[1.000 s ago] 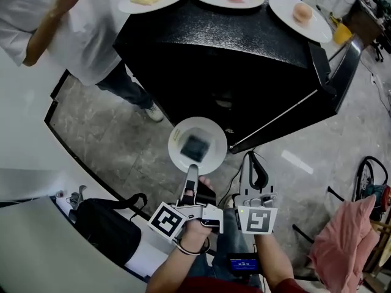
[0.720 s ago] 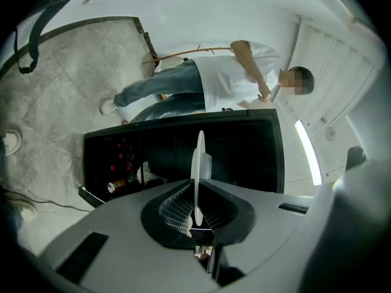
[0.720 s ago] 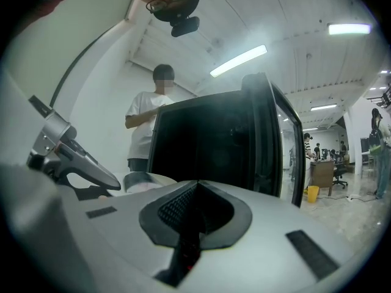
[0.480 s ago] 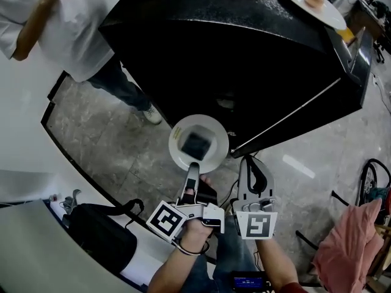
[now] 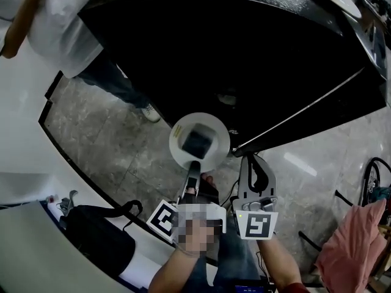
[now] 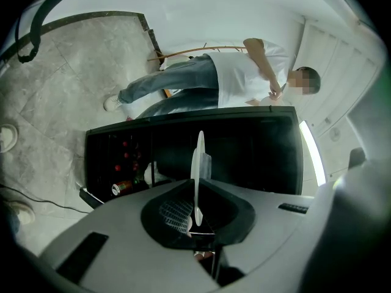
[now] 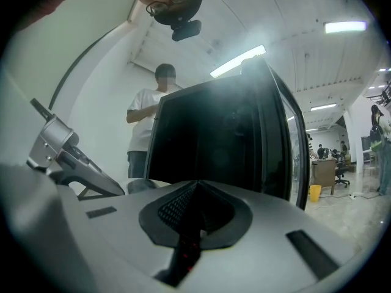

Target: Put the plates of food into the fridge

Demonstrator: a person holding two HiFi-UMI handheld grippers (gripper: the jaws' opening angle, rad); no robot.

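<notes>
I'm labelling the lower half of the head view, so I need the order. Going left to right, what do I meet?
In order: black bag → plate → right gripper → pink cloth.

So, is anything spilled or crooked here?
Nothing stands out. The left gripper pinches the white plate by its rim. The plate looks level, and the dark square of food sits in its middle, in front of the open black fridge. No spill shows.
</notes>
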